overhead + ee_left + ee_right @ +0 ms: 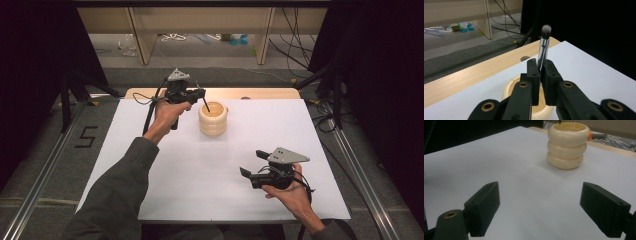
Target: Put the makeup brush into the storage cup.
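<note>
Beside table [150,150], floor marking "5" [87,136]

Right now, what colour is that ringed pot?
The pot is cream, plain and unpatterned; the right gripper view shows it best.

A lab: black curtains [45,60], floor rails [45,170], loose cables [295,45] around a white-topped table [200,165].

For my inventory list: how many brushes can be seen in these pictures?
1. The brush is clamped in the left gripper, its handle dipping into the cream holder. More could be hidden inside the holder.
</note>
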`<state>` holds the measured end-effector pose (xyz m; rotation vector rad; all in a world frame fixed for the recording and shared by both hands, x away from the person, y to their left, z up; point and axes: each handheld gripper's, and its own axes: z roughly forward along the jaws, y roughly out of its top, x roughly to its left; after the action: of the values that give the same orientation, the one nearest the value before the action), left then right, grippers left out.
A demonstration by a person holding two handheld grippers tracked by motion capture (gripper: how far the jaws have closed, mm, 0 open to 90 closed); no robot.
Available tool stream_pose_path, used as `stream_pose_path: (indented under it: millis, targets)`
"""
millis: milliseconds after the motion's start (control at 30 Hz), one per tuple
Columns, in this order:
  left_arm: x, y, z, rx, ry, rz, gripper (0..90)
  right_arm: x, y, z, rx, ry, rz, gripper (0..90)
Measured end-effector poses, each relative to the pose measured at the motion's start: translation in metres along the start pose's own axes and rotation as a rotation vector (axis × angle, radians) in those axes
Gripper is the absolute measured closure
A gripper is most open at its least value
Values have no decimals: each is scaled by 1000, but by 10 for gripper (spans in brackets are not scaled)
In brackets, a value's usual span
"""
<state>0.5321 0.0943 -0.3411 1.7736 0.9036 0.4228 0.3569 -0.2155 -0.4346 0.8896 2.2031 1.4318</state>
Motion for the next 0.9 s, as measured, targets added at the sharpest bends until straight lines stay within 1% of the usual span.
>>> stream_pose_path:
  millis: [33, 133, 300, 400, 433, 467, 567, 600, 667, 700, 767, 800, 900]
  targets:
    - [-1, 0, 1, 0, -1, -1, 847, 0, -1, 2, -21, 3, 1, 172]
    - [-3, 1, 6, -1, -4, 8, 847, 0, -1, 2, -22, 4, 0, 172]
    - [-5, 1, 12, 9, -2, 6, 847, 0, -1, 2, -21, 6, 1, 172]
    - [-4, -1, 15, 10, -1, 1, 847, 0, 0, 1, -16, 7, 1, 172]
    - [-3, -1, 15, 15, 2, -2, 847, 0, 0, -1, 7, 1, 0, 172]
    - [-2, -1, 16, 20, 5, -1, 847, 1, 0, 0, 0, 7, 8, 173]
    - [0, -2, 18, 25, 11, -4, 847, 0, 0, 0, -2, 6, 0, 173]
    - [0, -3, 20, 26, 12, -12, 847, 0, 0, 1, -9, 9, 1, 173]
    - [1, -4, 21, 23, 11, -15, 846, 0, 0, 1, -4, 10, 0, 173]
    - [1, -5, 23, 21, 10, -26, 846, 1, 0, 2, -19, 11, 3, 173]
    - [2, -6, 25, 27, 14, -18, 846, 1, 0, 2, -10, 12, 1, 174]
    - [1, -6, 26, 30, 14, -26, 846, 1, 0, 1, -3, 11, 1, 174]
    - [0, -8, 29, 34, 13, -26, 846, 0, 0, 1, -5, 10, 1, 174]
